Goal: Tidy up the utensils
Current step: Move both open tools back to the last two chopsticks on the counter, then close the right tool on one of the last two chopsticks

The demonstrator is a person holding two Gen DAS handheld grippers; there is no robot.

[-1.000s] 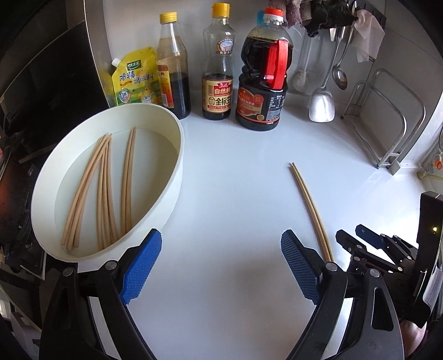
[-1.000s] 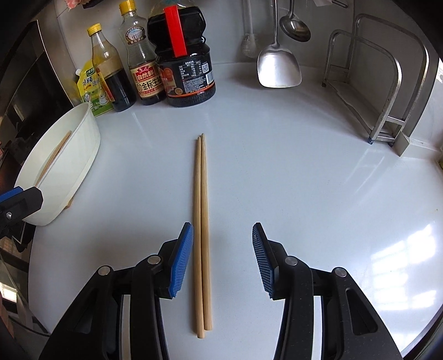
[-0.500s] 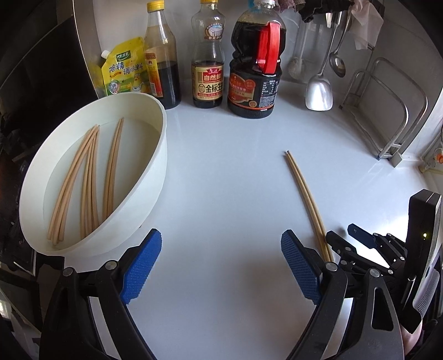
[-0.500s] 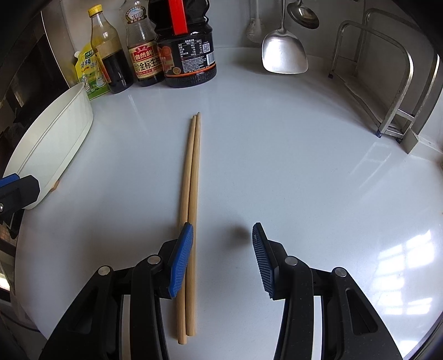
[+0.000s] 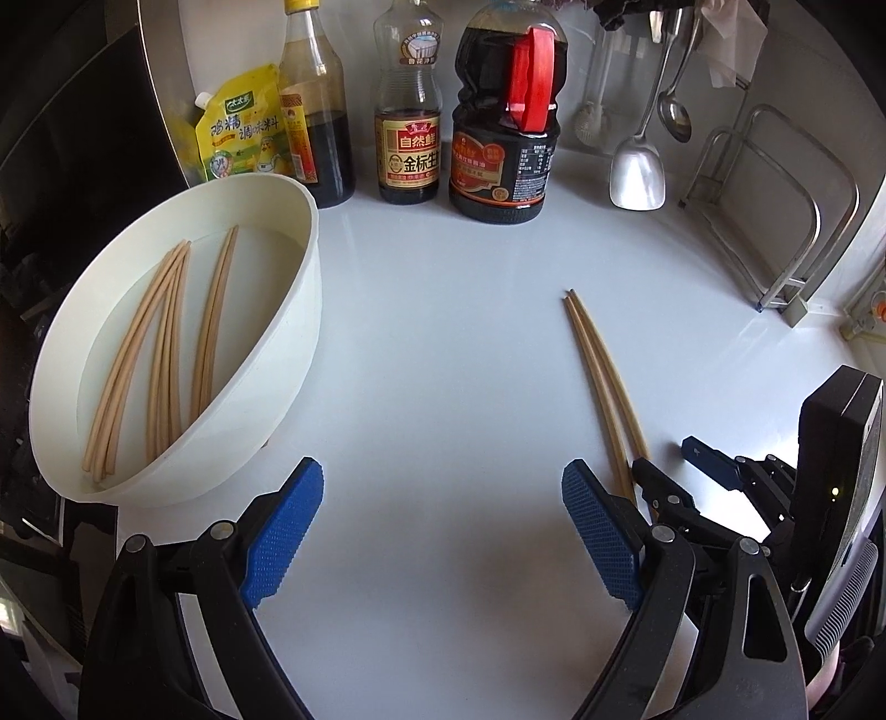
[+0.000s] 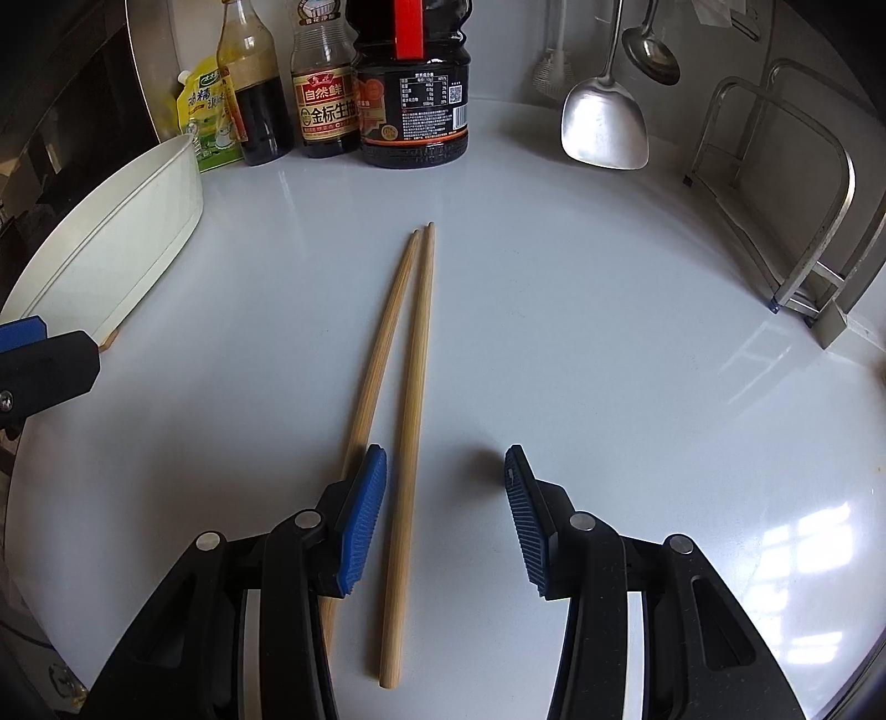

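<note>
Two wooden chopsticks (image 6: 412, 365) lie side by side on the white counter, tips pointing away; they also show in the left wrist view (image 5: 601, 376). My right gripper (image 6: 443, 498) is open and low over their near ends: one stick lies between the jaws, the other passes under the left finger (image 6: 362, 515). A white oval tub (image 5: 310, 310) at the left holds several chopsticks (image 5: 166, 343); its side shows in the right wrist view (image 6: 138, 232). My left gripper (image 5: 437, 526) is open and empty, near the tub's front.
Sauce bottles (image 5: 501, 122) and a yellow pouch (image 5: 238, 130) stand along the back wall. A metal spatula (image 6: 603, 122) and ladle (image 6: 650, 50) hang at the back right. A steel rack (image 6: 792, 221) stands at the right.
My right gripper has moved forward and down over the chopsticks' near ends, and the two sticks have spread slightly apart. The left gripper has drifted back a little from the tub.
</note>
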